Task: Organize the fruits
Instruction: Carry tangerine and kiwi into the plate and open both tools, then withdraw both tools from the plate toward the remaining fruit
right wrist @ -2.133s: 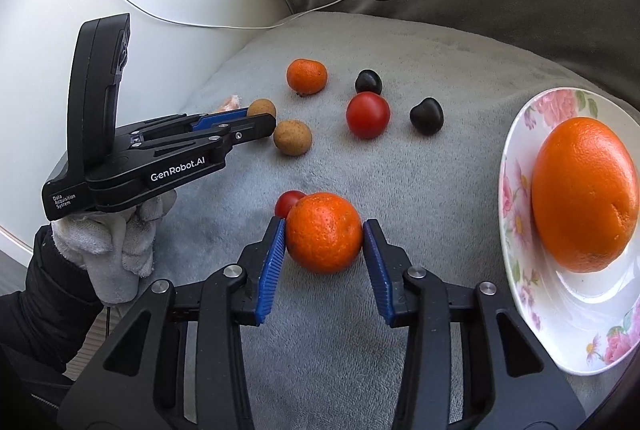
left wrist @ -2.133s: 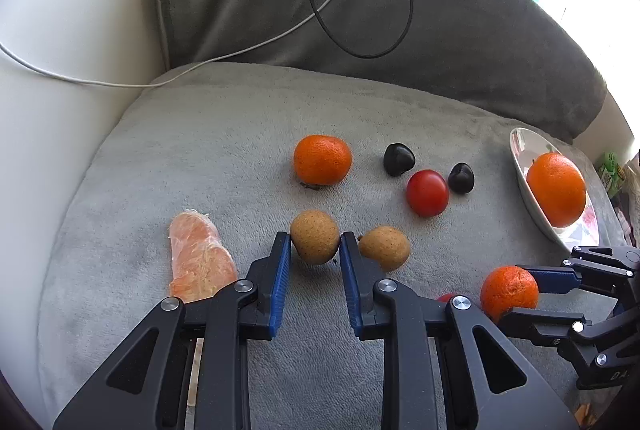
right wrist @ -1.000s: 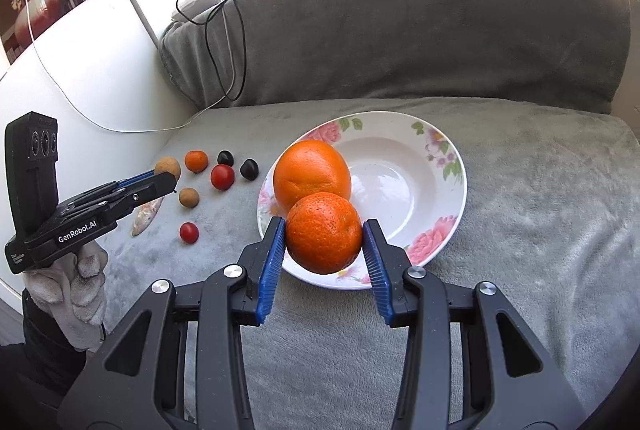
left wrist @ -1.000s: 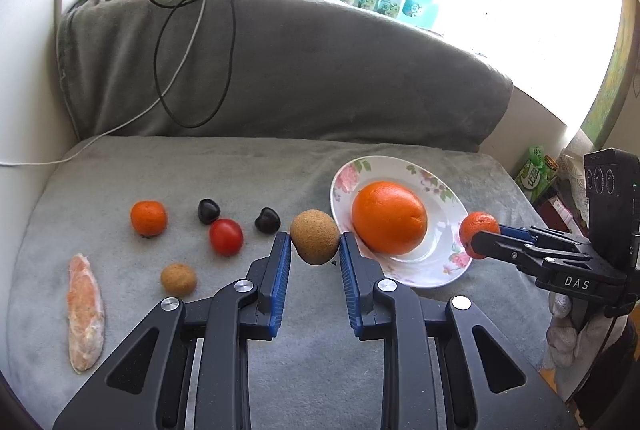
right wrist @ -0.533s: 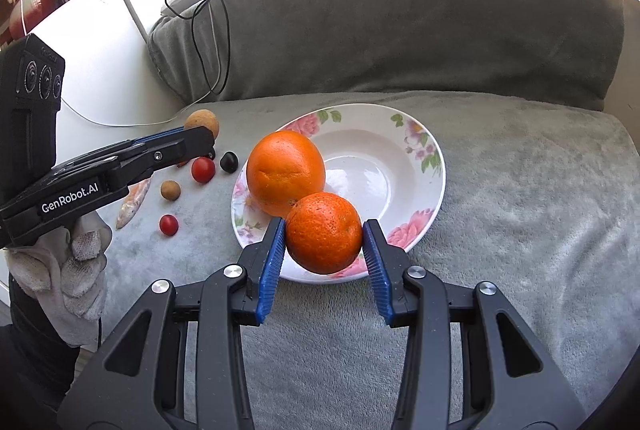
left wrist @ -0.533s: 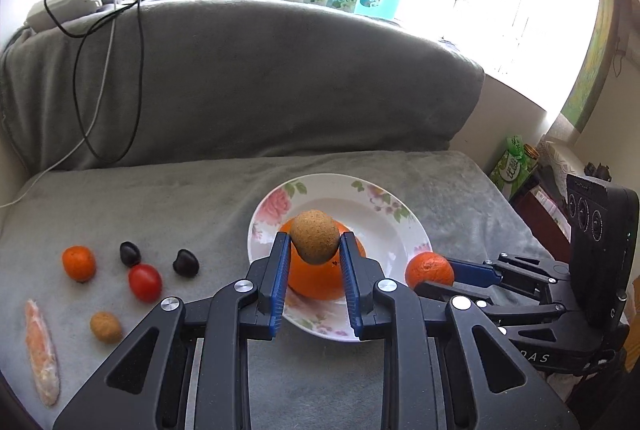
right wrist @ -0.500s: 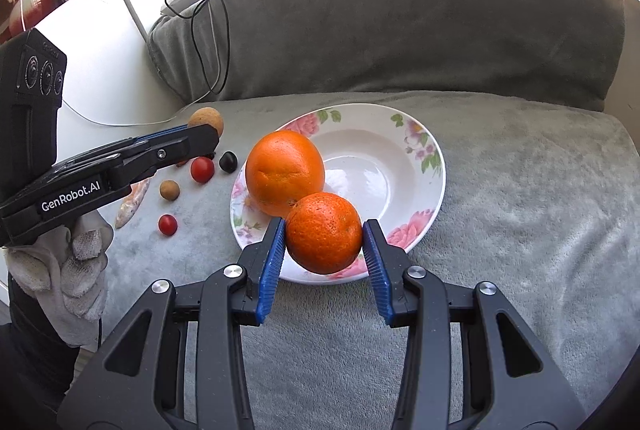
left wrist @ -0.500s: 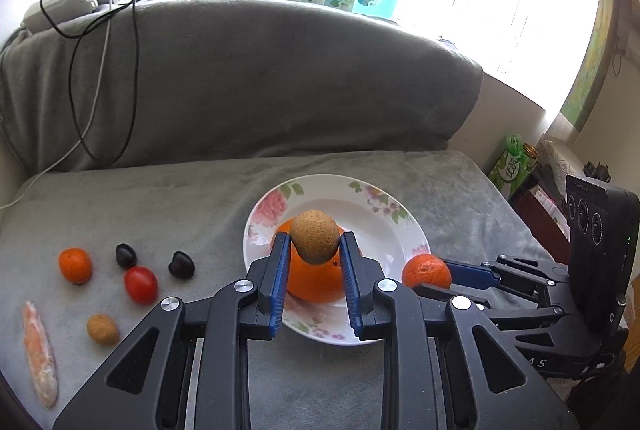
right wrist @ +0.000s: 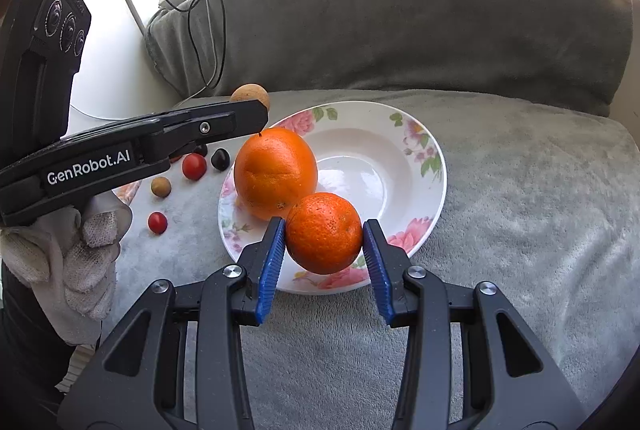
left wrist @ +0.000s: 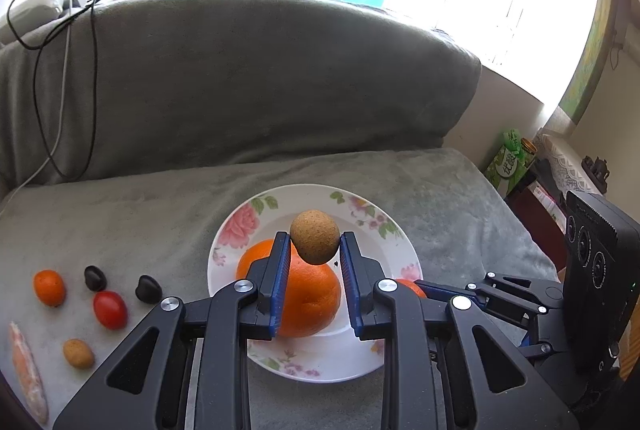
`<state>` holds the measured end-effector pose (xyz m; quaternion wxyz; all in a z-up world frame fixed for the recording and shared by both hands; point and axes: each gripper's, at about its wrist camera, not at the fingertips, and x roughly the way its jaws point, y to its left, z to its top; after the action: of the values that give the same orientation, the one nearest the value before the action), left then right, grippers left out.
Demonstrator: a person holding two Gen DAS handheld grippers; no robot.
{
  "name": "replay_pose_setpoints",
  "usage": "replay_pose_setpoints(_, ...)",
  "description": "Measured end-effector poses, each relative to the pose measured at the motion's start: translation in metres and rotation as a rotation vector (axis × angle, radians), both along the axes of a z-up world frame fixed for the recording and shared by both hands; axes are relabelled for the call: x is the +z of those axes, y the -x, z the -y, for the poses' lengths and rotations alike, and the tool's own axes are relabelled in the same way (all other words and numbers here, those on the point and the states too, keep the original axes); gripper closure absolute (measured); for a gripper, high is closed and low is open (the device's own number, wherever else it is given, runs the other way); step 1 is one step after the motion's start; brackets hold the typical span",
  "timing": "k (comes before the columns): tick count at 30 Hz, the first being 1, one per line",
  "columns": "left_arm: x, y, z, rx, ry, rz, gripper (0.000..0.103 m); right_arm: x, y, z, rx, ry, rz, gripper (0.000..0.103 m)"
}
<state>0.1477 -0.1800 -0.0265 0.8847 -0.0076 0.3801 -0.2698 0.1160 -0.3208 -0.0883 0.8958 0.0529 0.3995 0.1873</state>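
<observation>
My left gripper (left wrist: 314, 244) is shut on a small brown round fruit (left wrist: 314, 236) and holds it above the floral plate (left wrist: 248, 218), over a large orange (left wrist: 308, 294) lying in the plate. My right gripper (right wrist: 324, 236) is shut on a tangerine (right wrist: 324, 232) at the plate's near rim (right wrist: 432, 165), beside the large orange (right wrist: 275, 171). The left gripper (right wrist: 256, 117) with its brown fruit (right wrist: 250, 94) shows at left in the right wrist view. The right gripper's fingers (left wrist: 448, 290) show at right in the left wrist view.
On the grey sofa cushion (left wrist: 120, 213) left of the plate lie a small tangerine (left wrist: 49, 287), two dark fruits (left wrist: 95, 278), a red tomato (left wrist: 110, 310), a brown fruit (left wrist: 78, 352) and an orange strip (left wrist: 28, 370). A small red fruit (right wrist: 157, 222) lies nearby. Cables (left wrist: 60, 41) hang over the backrest.
Both grippers have carried their fruits from the loose pile on the left over to the plate. In the last half second the left gripper moved a little closer over the large orange.
</observation>
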Motion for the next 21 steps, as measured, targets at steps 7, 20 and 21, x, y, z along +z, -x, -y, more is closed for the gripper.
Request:
replay_pose_setpoints(7,0.003,0.001,0.003,0.001,-0.002,0.011,0.059,0.002,0.001,0.001,-0.010,0.012,0.026,0.041)
replay_pose_setpoints(20,0.011,0.006,-0.003,0.023,0.003,0.032,0.024,0.015,0.008,-0.002,-0.033,0.042,0.083,0.009)
replay_pose_setpoints(21,0.011,0.007,-0.004,0.027,0.007,0.029,0.023,0.015,0.009,-0.003,-0.035,0.046,0.083,0.009)
